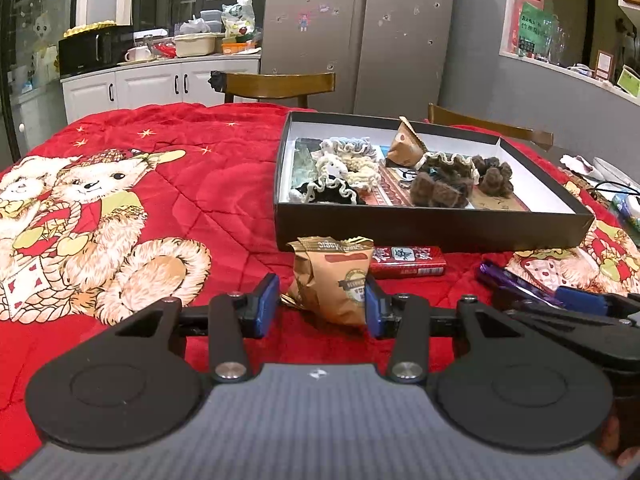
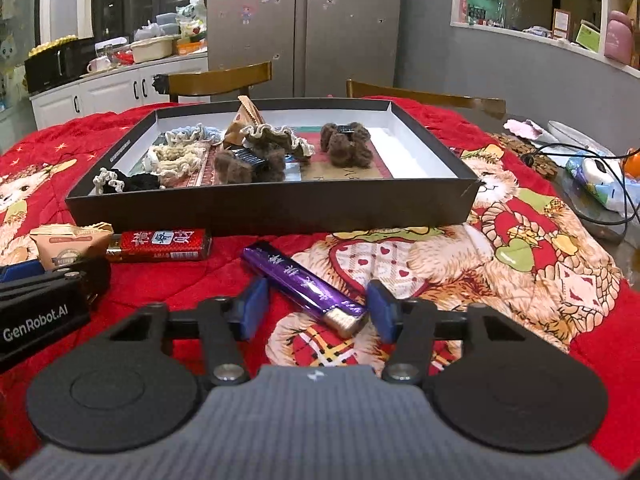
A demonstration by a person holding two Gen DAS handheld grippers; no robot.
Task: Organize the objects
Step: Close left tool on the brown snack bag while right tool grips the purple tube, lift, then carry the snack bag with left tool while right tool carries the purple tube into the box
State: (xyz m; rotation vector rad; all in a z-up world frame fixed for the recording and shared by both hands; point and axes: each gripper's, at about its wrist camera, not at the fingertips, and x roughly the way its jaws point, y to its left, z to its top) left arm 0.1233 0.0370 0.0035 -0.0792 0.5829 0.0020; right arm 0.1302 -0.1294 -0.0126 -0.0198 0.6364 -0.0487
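A tan snack packet (image 1: 334,280) lies on the red blanket between the open fingers of my left gripper (image 1: 320,304); its right pad touches the packet, the left pad stands apart. The packet also shows in the right wrist view (image 2: 66,244). A purple bar (image 2: 304,284) lies between the open fingers of my right gripper (image 2: 316,310), near the right pad. A red bar (image 2: 160,245) lies in front of the black box (image 2: 272,206), which holds scrunchies, furry brown clips and another tan packet (image 2: 246,122). The box also shows in the left wrist view (image 1: 432,226).
The red bear-print blanket (image 1: 168,208) covers the table. Two wooden chairs (image 2: 218,80) stand behind it. Cables, a tissue pack and small items (image 2: 592,176) lie at the right edge. The left gripper's body (image 2: 40,312) sits close to the right gripper's left side.
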